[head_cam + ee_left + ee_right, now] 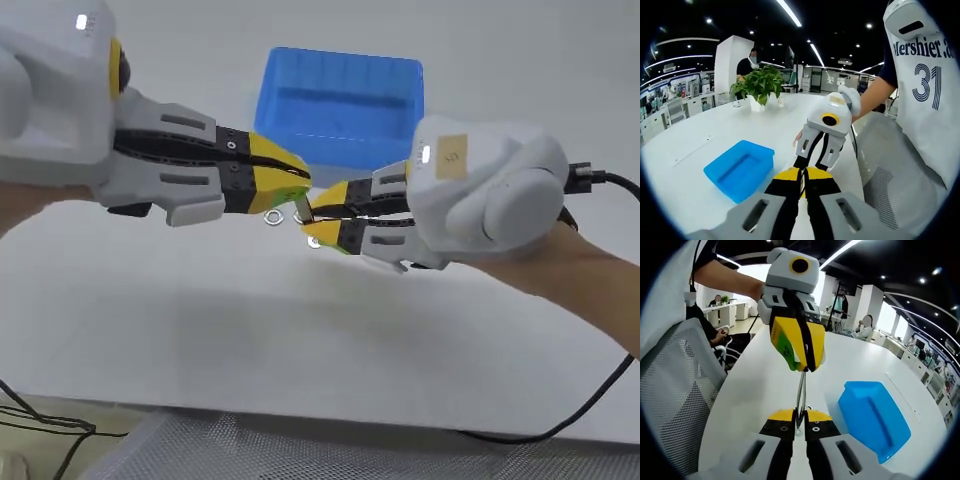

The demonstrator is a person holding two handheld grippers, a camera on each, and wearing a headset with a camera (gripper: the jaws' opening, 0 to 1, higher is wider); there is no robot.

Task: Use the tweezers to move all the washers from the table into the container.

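Observation:
The thin metal tweezers (801, 390) run straight between the two grippers, which face each other tip to tip above the white table (200, 320). My left gripper (303, 181) comes in from the left and is shut on the far end of the tweezers. My right gripper (314, 222) comes in from the right and is shut on the near end. Two small silver washers (273, 217) (314, 243) lie on the table just under the tips. The blue container (340, 100) stands behind them.
A black cable (600, 390) trails from the right gripper across the table's near edge. A mesh chair (680, 405) sits beside the table. A potted plant (760, 85) stands on the table's far end, and people are in the room beyond.

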